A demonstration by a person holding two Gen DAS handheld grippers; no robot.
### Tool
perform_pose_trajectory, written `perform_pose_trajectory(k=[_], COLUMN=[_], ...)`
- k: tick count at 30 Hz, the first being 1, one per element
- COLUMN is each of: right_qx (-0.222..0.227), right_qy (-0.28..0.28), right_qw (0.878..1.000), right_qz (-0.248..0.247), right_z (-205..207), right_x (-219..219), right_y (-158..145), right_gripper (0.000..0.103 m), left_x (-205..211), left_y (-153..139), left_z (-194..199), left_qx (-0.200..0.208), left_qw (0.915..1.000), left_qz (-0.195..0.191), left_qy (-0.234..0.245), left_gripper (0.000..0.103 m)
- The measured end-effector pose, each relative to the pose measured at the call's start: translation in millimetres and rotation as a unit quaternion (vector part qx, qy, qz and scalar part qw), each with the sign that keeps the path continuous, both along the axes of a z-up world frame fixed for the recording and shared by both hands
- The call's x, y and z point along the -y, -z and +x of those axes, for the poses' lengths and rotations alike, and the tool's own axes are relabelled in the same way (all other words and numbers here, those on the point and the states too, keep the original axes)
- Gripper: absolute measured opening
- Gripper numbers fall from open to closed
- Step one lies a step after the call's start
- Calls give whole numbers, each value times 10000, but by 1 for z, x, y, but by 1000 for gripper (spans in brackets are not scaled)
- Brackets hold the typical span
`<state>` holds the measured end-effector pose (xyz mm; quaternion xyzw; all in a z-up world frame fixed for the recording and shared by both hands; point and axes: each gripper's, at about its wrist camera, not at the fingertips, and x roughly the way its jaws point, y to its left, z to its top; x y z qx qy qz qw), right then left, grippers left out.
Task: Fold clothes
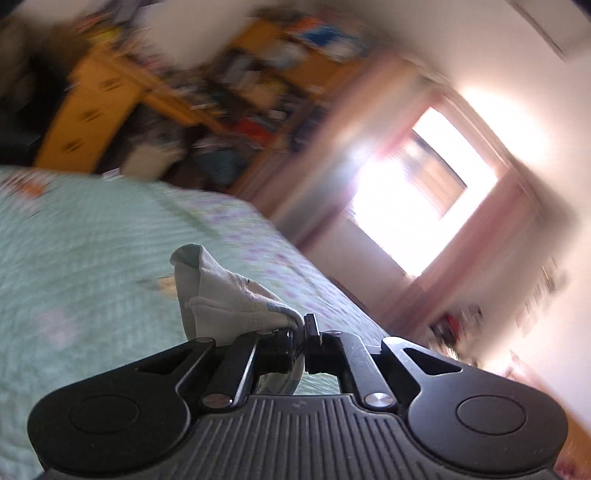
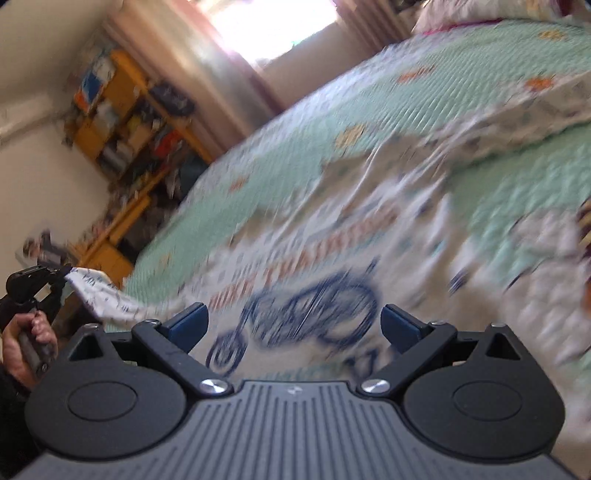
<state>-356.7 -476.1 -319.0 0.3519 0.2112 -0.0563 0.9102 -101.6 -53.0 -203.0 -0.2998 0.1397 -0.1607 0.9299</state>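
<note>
black left gripper [image 1: 300, 334], ribbed grey housing, silver pivot screws, right gripper [image 2: 294, 325] black, blue finger pads [image 2: 190, 320]

Left gripper [image 1: 300, 334] has its jaws clamped together; right gripper [image 2: 294, 321] jaws spread wide.

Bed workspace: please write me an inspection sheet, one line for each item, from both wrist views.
Surface: bed with mint-green quilted cover, patterned with small motifs.
Job's things: white printed garment with a blue motorcycle drawing, spread on the bed; one corner is lifted at the left.
Clutter: pillow at the far end; a second patterned cloth lies beyond the garment.
Grippers: left hand-held gripper shut on the garment corner; right hand-held gripper open above the garment, holding nothing.
Cables: nothing seen.
Surroundings: yellow wooden shelves full of things, bright window with pink curtains; both views blurred.
</note>
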Motion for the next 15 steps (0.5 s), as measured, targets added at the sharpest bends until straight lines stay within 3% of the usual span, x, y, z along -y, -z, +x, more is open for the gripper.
perform_pose_trajectory(k=[4,7,9,12,15], right_qx=[296,549,668,690,810], right_qy=[408,640,719,759,759], right_qw=[9987,9960,9942,9923,9897], right_qz=[106,293,446,695,905], right_z=[-18,-31,-36,-38,-42], right_x=[36,57,68,82,94], right_y=[0,6,12,22,26], right_gripper=[99,99,99,99,99], left_x=[101,197,260,347,381], left_y=[-28,-24,1,58,112], left_z=[-11,-30,-43,-64,-76], left_qx=[412,560,509,344,-78], left_qw=[9921,9712,9482,9017,8700], left_qz=[933,1801,2461,3466,3950], left_qy=[733,1460,1942,2561,2949], left_gripper=[5,5,5,5,5])
